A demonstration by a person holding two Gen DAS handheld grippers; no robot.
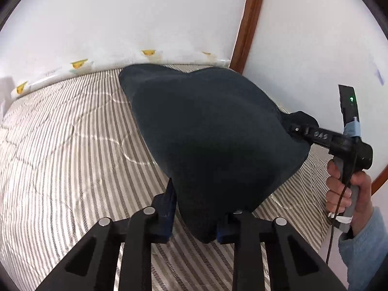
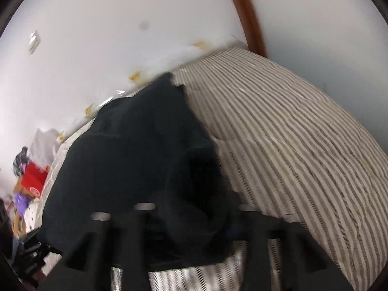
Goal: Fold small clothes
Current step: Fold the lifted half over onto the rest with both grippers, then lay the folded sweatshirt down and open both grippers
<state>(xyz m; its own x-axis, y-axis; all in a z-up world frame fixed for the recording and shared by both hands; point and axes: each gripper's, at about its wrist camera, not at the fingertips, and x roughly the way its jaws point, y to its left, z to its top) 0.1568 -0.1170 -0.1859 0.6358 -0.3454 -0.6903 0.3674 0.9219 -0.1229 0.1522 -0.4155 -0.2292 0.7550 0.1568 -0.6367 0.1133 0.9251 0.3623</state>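
Holding the dark garment (image 1: 208,133) off the striped bed (image 1: 60,145), I find it soft, light, droopy. Left gripper (image 1: 194,225) pinches the near edge, right gripper (image 1: 294,129) the right corner — edges give the best hold.

My left wrist camera peers down along my left claw (image 1: 194,218), close over the striped bedcover (image 1: 60,145), facing the white wall (image 1: 121,12), my right wrist camera likewise, blurred, both sharing the dark garment (image 1: 213,131), bedcover and wall
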